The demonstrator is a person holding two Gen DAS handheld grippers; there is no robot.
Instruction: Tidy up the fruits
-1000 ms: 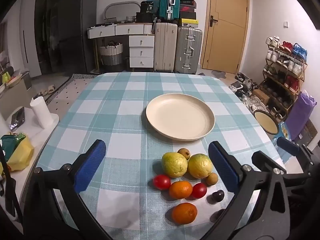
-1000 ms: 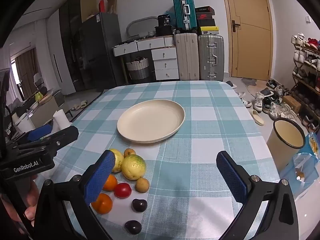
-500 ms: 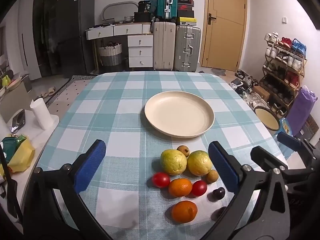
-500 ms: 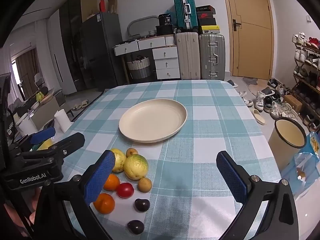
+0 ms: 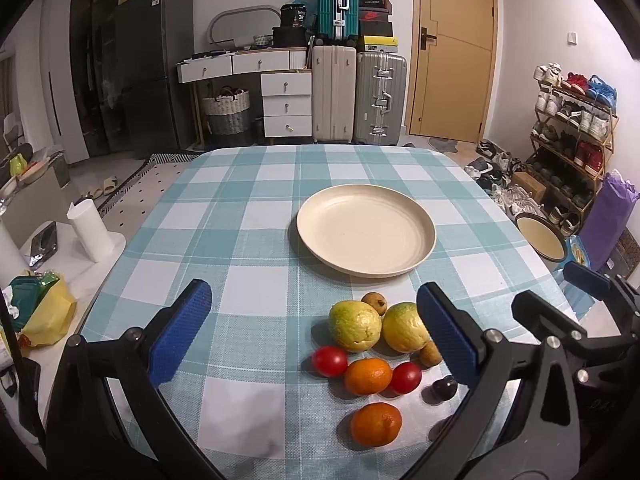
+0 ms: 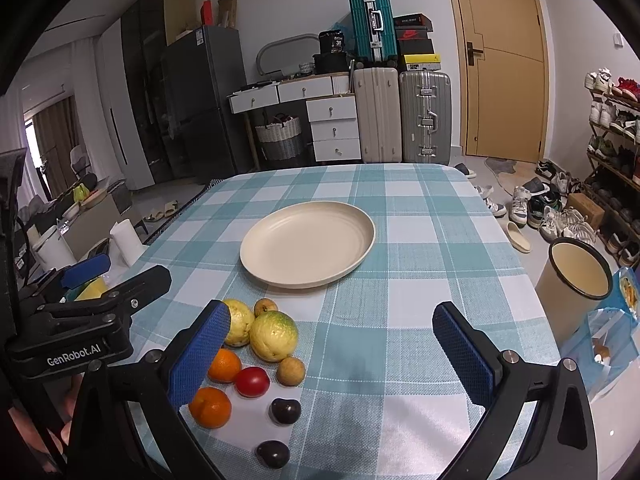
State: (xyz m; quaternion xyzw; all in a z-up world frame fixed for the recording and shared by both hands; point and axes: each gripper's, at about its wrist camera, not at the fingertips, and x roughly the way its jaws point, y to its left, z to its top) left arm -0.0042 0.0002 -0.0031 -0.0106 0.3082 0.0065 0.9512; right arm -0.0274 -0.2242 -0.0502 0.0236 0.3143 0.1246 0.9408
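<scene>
1. Both my grippers, left gripper (image 5: 312, 332) and right gripper (image 6: 344, 354), have their fingers spread wide and carry nothing.
2. The fruits (image 5: 372, 352) sit clustered on the bench (image 5: 240, 216), just short of the plate (image 5: 366, 236).
3. I expect the tomatoes (image 5: 329, 361) to be soft and slick, the guavas (image 5: 354, 325) firmer; I'd pinch each across its widest part.
4. The plate holds nothing.

suitcases (image 5: 360, 96) beside a wooden door (image 5: 454, 48); shoe rack (image 5: 572, 152) right
</scene>
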